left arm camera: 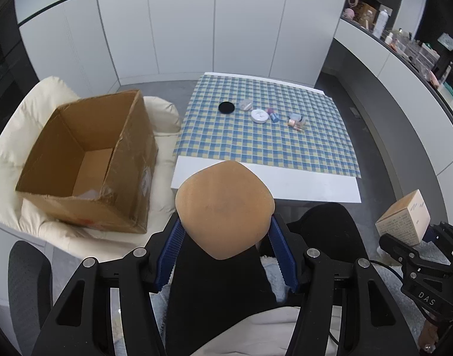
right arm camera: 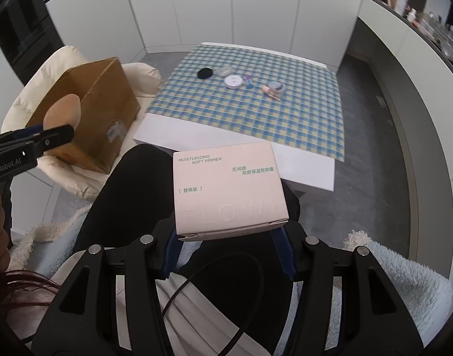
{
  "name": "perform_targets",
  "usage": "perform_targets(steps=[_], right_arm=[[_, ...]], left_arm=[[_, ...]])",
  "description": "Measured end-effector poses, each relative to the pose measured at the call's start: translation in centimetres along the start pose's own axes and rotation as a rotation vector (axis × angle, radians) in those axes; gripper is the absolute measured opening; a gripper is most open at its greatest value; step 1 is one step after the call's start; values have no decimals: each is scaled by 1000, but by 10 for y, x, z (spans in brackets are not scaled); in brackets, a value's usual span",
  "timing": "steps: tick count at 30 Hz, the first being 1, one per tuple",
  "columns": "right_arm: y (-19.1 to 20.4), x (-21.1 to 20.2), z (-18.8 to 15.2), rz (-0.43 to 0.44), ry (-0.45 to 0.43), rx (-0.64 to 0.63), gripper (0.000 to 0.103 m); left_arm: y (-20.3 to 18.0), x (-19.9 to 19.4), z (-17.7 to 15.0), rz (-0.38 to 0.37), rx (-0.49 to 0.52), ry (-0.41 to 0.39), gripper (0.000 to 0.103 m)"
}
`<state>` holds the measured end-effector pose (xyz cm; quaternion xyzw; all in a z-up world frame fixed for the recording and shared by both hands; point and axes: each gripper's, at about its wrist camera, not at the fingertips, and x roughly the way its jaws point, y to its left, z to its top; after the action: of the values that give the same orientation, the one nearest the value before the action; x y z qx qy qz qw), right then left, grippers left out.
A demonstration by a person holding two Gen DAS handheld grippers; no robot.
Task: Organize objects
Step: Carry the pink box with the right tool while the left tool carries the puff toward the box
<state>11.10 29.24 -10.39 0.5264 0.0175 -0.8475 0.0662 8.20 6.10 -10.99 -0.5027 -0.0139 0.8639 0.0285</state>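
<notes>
White cabinet doors close off the far side of the room, and a low table [left arm camera: 286,184] with a blue-and-yellow checked cloth [left arm camera: 256,136] stands in front of them. On the cloth, well apart from both grippers, lie a black disc [left arm camera: 226,107], a white round jar [left arm camera: 259,115] and a few small bottles [left arm camera: 297,123] in a loose row. To the left of the table an open carton [left arm camera: 87,160] sits on a cream cushioned seat [left arm camera: 24,136]; its inside looks nearly bare.

The left gripper [left arm camera: 225,246] is partly closed on a tan sponge [left arm camera: 225,207], its blue pads [left arm camera: 171,252] pressing the sponge's lower sides, over the person's dark lap [left arm camera: 220,290]. The right gripper [right arm camera: 229,252] is likewise partly closed on a pale primer box [right arm camera: 226,190], holding it only by its near end, so most of the box sticks out beyond the pads.

Judging from this, both items are bound for the carton. The box is the weak point: gripped at one end, it could pivot or slide out on a quick swing. The sponge is soft and rounded, so it may squirm free under a light grip. Both grippers heading left together could collide, or clip the carton's near wall and shift it on the soft seat. The trailing cable [right arm camera: 214,281] could also snag.
</notes>
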Motion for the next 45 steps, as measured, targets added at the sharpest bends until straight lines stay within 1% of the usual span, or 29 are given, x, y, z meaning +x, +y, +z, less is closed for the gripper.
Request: perform_targets(steps=[4, 9, 18, 22, 27, 30, 33, 37, 40, 45], right_arm=[[18, 1, 10, 26, -10, -56, 57], [46, 3, 22, 67, -20, -121, 57], [118, 11, 42, 150, -32, -281, 57], [153, 20, 49, 187, -16, -342, 57], [194, 28, 56, 223, -6, -416, 57], [217, 32, 60, 255, -7, -447, 57], [232, 36, 62, 279, -2, -465, 57], [251, 43, 63, 288, 11, -492, 57], [257, 45, 65, 292, 15, -499, 57], [261, 50, 68, 282, 25, -503, 57]], left_arm=[[14, -4, -5, 27, -35, -5, 59], [41, -11, -14, 63, -105, -12, 59], [102, -24, -34, 138, -250, -23, 59], [131, -26, -41, 157, -321, -13, 59], [161, -27, -49, 194, -382, 3, 59], [173, -31, -51, 215, -399, 10, 59], [181, -35, -51, 235, -407, 4, 59], [188, -36, -49, 242, -420, -7, 59], [190, -34, -47, 241, -425, -8, 59], [196, -24, -39, 222, -423, 14, 59]])
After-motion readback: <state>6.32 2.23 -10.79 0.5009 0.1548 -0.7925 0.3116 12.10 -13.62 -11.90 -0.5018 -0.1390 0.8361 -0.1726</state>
